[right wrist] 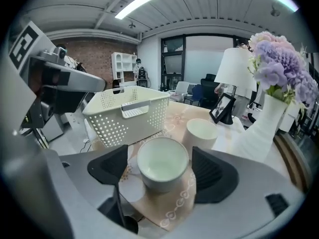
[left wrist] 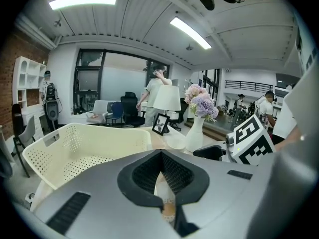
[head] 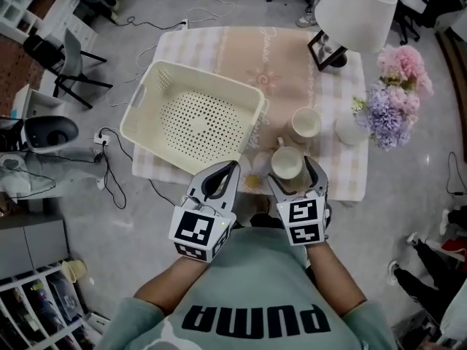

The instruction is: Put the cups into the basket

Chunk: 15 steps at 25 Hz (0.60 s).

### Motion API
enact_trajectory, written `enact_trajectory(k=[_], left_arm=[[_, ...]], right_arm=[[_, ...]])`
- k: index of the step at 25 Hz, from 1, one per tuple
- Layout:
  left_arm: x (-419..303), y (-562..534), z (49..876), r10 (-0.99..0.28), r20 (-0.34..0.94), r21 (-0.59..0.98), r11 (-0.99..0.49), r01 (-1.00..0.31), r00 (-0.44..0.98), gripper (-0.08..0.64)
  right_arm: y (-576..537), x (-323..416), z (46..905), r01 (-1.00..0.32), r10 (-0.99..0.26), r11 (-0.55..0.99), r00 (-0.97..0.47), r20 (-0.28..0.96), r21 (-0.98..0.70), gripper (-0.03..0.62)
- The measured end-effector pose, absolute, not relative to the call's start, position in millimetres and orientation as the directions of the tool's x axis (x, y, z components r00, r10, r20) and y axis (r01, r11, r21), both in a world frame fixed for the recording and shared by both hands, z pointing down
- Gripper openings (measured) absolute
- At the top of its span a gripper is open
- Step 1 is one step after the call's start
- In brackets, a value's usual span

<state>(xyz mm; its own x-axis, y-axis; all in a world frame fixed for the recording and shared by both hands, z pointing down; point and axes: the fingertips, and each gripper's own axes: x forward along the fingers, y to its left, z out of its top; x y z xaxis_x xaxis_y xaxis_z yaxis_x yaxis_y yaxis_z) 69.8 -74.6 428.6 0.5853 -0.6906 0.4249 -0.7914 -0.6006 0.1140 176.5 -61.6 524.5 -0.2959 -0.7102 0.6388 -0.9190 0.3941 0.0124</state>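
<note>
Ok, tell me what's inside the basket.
Nothing: the basket shows only its bare perforated floor. The near cup and far cup stand outside. At most the foot of its near wall is hidden.

Head view steeply overhead; gripper views low, close; all share basket (head: 197, 122).

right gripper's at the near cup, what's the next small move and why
Probably close the right gripper on the near cup: its open jaws straddle the cup, one pad on either side, not pressing yet. Once gripped, the cup could be lifted over to the basket.
</note>
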Motion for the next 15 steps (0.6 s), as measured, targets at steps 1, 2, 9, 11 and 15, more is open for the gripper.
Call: enact_trajectory(k=[1, 2, 9, 11, 15], left_arm=[[71, -75, 428, -0.693, 0.428, 0.108, -0.598, -0.794, 0.58, 0.005], [71, -75, 427, -0.696, 0.43, 0.101, -0.596, -0.797, 0.575, 0.005], [71, -79, 426, -0.703, 0.435, 0.088, -0.588, -0.804, 0.562, 0.005], [71, -81, 426, -0.699, 0.435, 0.088, -0.594, -0.799, 0.568, 0.005], [67, -86, 425, -0.693, 0.437, 0.087, -0.601, -0.794, 0.573, 0.005]], right_arm=[[-63, 177, 527, -0.915, -0.704, 0.403, -0.304, 0.642, 0.009, 0.382], [-64, 177, 530, -0.911, -0.696, 0.412, -0.311, 0.647, 0.005, 0.387], [-67, 179, 549, -0.899, -0.652, 0.437, -0.325, 0.685, -0.011, 0.4], [-69, 179, 552, -0.899, -0.644, 0.438, -0.326, 0.693, -0.016, 0.4], [-70, 176, 561, -0.895, -0.622, 0.446, -0.324, 0.713, -0.018, 0.4]])
